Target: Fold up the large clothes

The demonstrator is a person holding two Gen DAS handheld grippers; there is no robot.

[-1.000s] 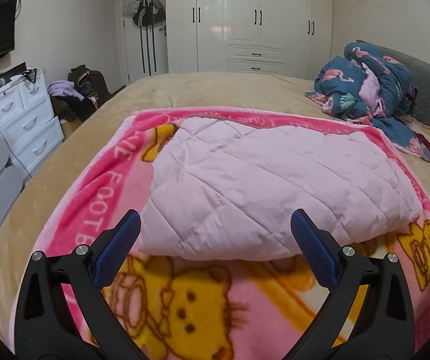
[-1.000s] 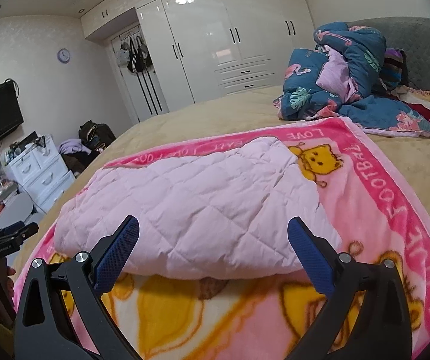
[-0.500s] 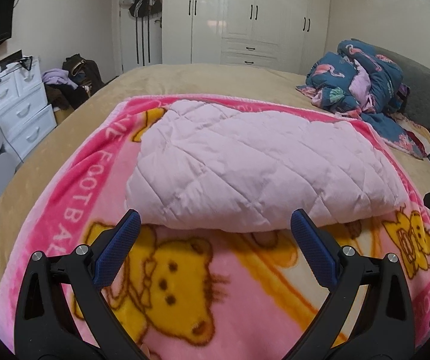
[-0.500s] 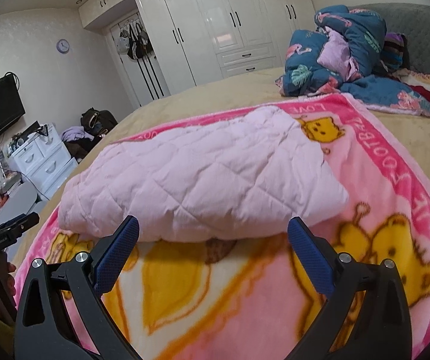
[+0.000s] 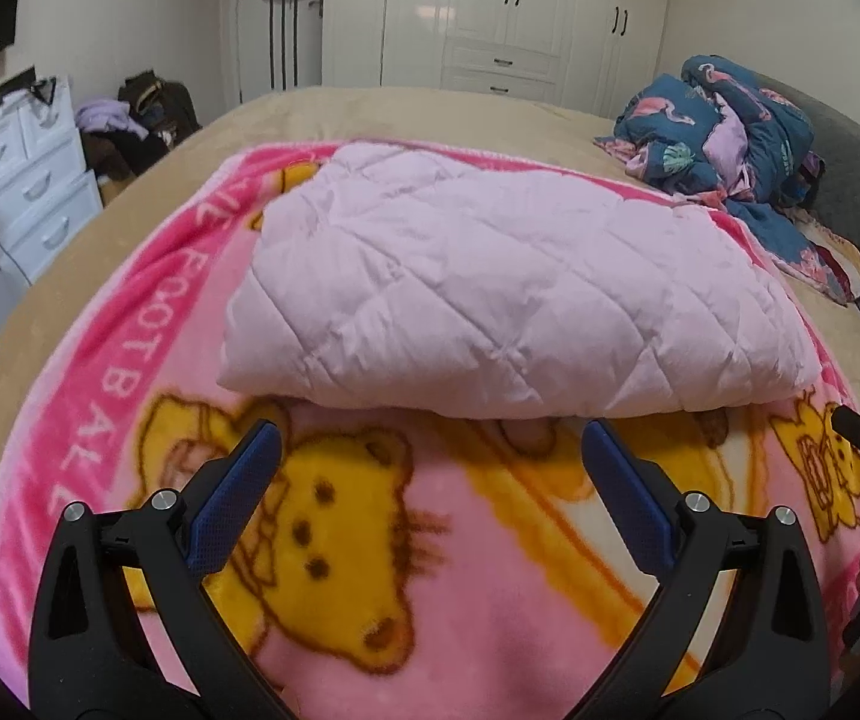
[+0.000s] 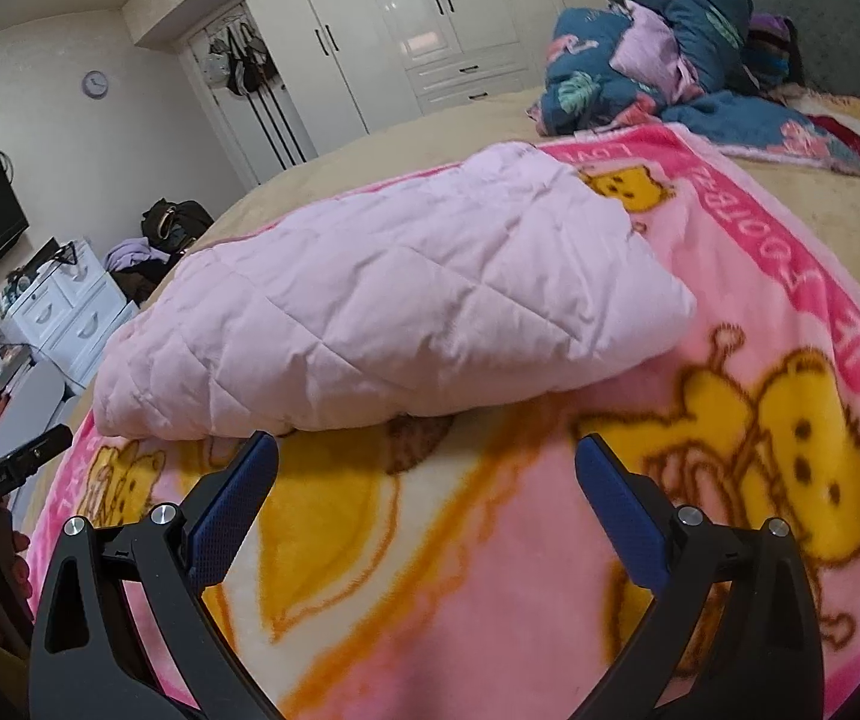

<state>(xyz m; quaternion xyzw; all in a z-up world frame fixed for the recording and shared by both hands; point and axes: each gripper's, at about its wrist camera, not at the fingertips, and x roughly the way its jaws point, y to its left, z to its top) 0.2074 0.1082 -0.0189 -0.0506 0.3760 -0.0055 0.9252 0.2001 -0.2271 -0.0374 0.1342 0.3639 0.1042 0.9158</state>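
A pale pink quilted garment (image 5: 508, 294) lies folded into a thick rectangle on a pink blanket with yellow bears (image 5: 369, 540) spread over the bed. It also shows in the right wrist view (image 6: 393, 312), on the same blanket (image 6: 490, 570). My left gripper (image 5: 426, 450) is open and empty, a short way back from the garment's near edge, over the blanket. My right gripper (image 6: 426, 450) is open and empty, also just short of the near edge. Part of the other gripper (image 6: 15, 468) shows at the left edge of the right wrist view.
A heap of blue flowered bedding (image 5: 730, 126) lies at the bed's far right, by a grey headboard (image 5: 850, 180). White wardrobes (image 5: 490, 6) stand beyond the bed. A white drawer unit (image 5: 27, 174) and a pile of bags and clothes (image 5: 135, 120) are at the left.
Both grippers have drawn back from the folded garment toward the near edge of the blanket and tilted down. Both stay open and empty. The garment has not moved.
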